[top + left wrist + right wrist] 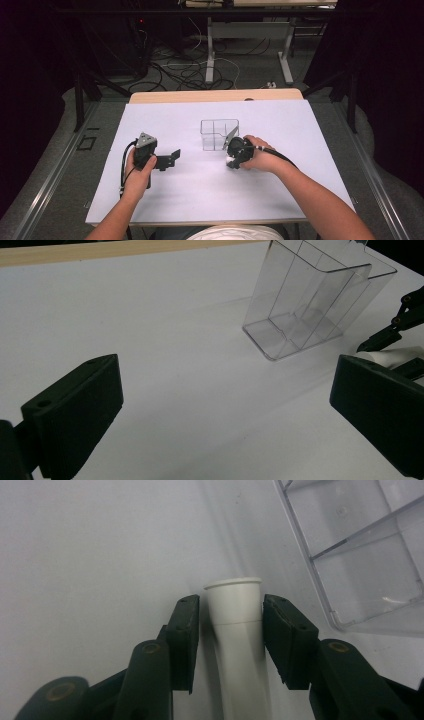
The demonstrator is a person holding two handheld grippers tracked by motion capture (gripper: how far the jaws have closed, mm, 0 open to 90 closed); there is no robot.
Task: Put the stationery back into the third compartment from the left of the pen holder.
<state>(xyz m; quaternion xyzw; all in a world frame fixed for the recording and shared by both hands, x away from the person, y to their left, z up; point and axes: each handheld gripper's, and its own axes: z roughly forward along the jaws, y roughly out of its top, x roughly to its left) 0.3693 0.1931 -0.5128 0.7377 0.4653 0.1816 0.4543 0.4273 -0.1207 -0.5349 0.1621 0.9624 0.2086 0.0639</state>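
I am closing the right gripper (231,630) around a white tube (235,630) that is lying on the white tabletop (175,200), just beside the near right corner of a clear divided bin (218,134). In the right gripper view the two pads are sitting against the tube's sides, one on each flank just below its flared rim, so I am reading this as the grasp step: the gripper is clamping the tube, which is not yet lifted as far as I can tell.

The tube is lying flat, its long axis running along the line of the jaws and away from my hand. Its flanged open end is pointing forward, past the fingertips, with the bin off to the right of it in that view. The rear of the tube is hidden between the jaw arms.

I am holding the left gripper (167,159) well apart on the left side of the tabletop, released, its jaws standing wide with nothing between them.

Next, I judge, I am needing a firm pinch and a straight lift, then a tilt of the wrist so the tube drops end-first into one of the bin's compartments. The plastic is smooth and round, so it could roll or slip out of a light grip.
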